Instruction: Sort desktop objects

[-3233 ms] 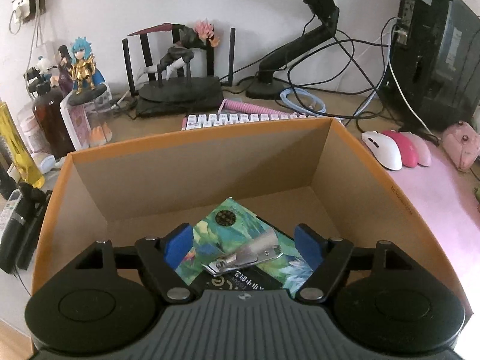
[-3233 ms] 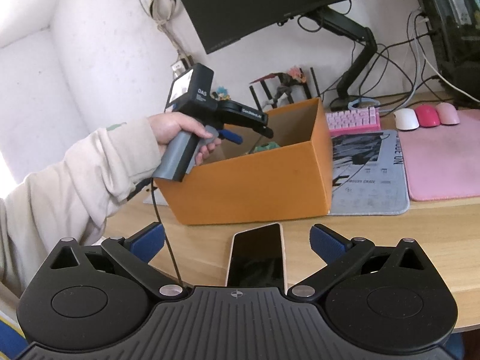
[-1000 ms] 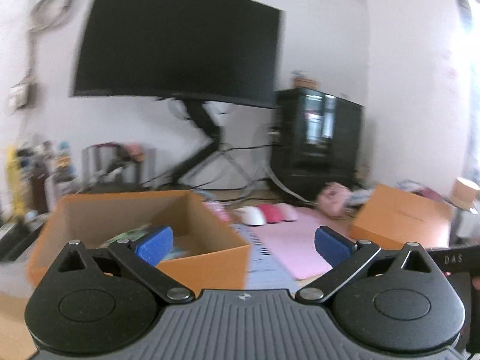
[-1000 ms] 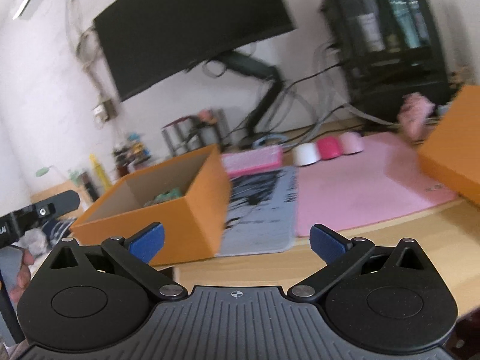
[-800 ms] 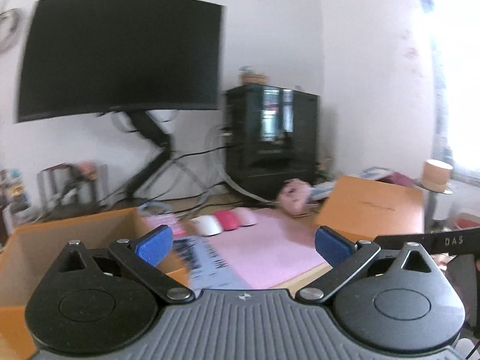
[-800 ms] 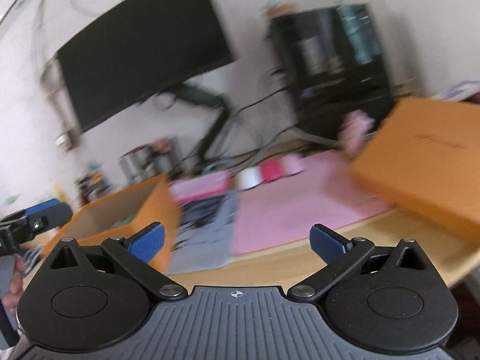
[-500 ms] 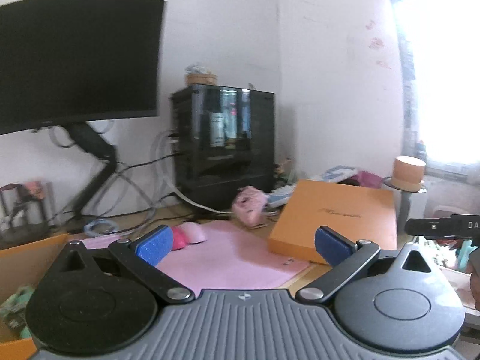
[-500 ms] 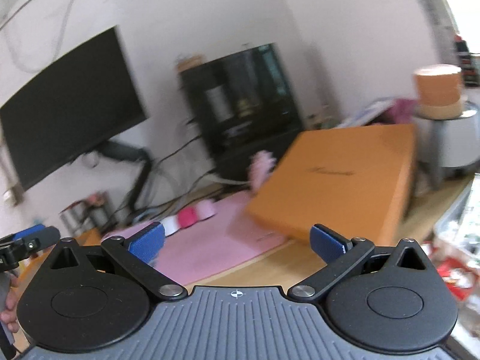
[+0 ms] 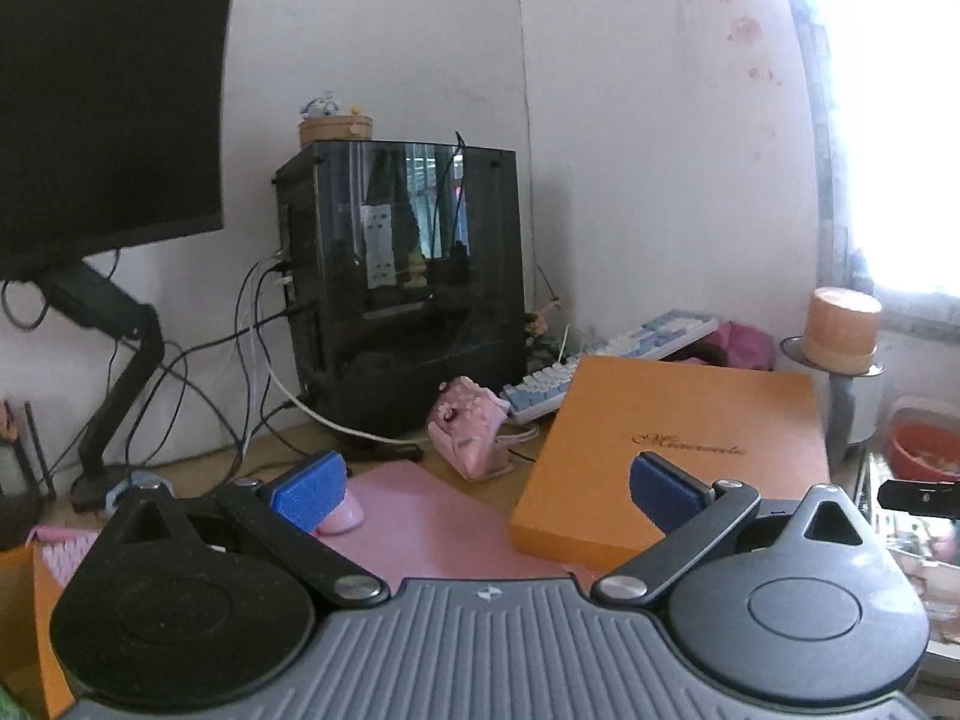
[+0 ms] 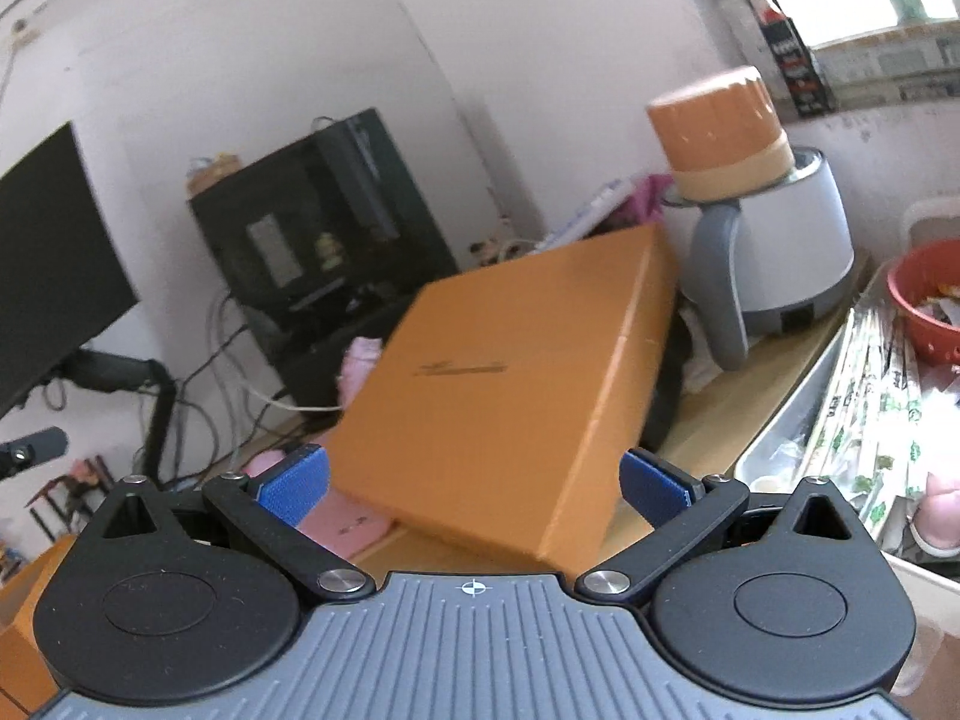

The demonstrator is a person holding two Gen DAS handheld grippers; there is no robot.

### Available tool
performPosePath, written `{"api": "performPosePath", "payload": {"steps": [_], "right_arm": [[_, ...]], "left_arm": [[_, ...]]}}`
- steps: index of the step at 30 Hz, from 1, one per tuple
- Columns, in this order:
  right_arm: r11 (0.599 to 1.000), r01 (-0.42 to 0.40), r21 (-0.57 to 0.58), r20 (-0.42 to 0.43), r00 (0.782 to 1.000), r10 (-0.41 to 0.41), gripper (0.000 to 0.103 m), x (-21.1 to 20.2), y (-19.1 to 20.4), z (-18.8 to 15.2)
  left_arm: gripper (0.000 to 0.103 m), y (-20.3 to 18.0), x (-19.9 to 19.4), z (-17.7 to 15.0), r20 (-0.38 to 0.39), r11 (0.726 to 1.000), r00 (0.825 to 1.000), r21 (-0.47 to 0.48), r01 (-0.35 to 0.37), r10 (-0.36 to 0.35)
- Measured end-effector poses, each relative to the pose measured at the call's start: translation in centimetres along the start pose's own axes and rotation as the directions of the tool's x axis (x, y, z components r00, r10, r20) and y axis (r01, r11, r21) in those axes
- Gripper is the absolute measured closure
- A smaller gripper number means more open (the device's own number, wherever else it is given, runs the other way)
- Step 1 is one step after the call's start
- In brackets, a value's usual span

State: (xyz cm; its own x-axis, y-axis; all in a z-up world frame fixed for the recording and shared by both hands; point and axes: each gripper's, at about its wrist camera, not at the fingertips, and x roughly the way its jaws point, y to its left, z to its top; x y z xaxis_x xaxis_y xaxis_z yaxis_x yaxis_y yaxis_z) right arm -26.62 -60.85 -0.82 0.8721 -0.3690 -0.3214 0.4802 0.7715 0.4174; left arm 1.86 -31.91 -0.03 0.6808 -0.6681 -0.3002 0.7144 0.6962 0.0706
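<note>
Left gripper (image 9: pixel 487 489): is being held above the desk with its blue pads spread wide; nothing is being gripped between them.

Right gripper (image 10: pixel 473 486): is likewise being held released, pads wide apart, with nothing between them. Its view is being blurred slightly.

Orange lid (image 9: pixel 672 456): flat, with a line of script on top. It is being seen just ahead of both grippers, lying tilted, its near corner resting on the pink mat (image 9: pixel 432 528) and its far part propped over other things.

Pink mouse (image 9: pixel 339 517): is being partly hidden behind the left gripper's left pad, at the mat's far edge.

Orange box (image 9: pixel 45 630): only a corner is being shown at the lower left edge of the left view; its contents cannot be told from here.

Pink toy (image 9: pixel 468 426): is lying on the desk between the mat and the black computer case (image 9: pixel 402 282).

Blue-and-white keyboard (image 9: pixel 606 360): is being leaned behind the lid.

Monitor (image 9: pixel 108 108): is being carried on a black arm at the left.

White appliance (image 10: pixel 774 246): is standing right of the lid, an orange tub (image 10: pixel 717 132) on top.

Red basket (image 10: pixel 930 300): is sitting at the far right.
</note>
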Motion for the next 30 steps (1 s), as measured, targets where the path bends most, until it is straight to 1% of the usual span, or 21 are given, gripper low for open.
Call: {"api": "performPosePath", "payload": {"steps": [4,8,16,18,23,29,30], "right_arm": [[0.998,-0.009,0.058,-0.036,0.999,0.011,0.000,3.3,-2.5,0.0],[0.995,-0.005,0.103,-0.074,0.997,0.013,0.000,6.3,-4.5,0.0],[0.985,0.000,0.175,-0.129,0.991,0.023,0.002,10.4,-7.2,-0.5],[0.982,-0.013,0.190,-0.138,0.990,0.040,0.008,11.1,-7.5,-0.5],[0.974,-0.066,0.215,-0.152,0.983,0.100,0.013,12.2,-8.0,-0.5],[0.963,-0.124,0.240,-0.161,0.973,0.165,0.021,13.1,-8.0,-0.2],[0.961,-0.128,0.244,-0.162,0.972,0.171,0.021,13.2,-8.0,-0.2]], "left_arm": [[0.000,-0.6,2.3,0.7,-0.010,1.000,1.000,0.025,0.013,-0.012],[0.000,-1.2,5.0,1.0,-0.018,0.999,1.000,0.048,0.004,-0.003],[0.000,-1.3,8.9,1.2,-0.053,0.998,0.998,0.054,0.038,-0.036],[0.000,-1.2,10.0,1.3,-0.059,0.997,0.997,0.053,0.051,-0.047],[0.000,-0.9,12.9,1.2,-0.097,0.993,0.991,0.054,0.100,-0.095],[0.000,-0.7,16.1,0.3,-0.147,0.985,0.977,0.048,0.164,-0.155],[0.000,-0.6,16.6,0.1,-0.154,0.984,0.974,0.045,0.173,-0.165]]}}
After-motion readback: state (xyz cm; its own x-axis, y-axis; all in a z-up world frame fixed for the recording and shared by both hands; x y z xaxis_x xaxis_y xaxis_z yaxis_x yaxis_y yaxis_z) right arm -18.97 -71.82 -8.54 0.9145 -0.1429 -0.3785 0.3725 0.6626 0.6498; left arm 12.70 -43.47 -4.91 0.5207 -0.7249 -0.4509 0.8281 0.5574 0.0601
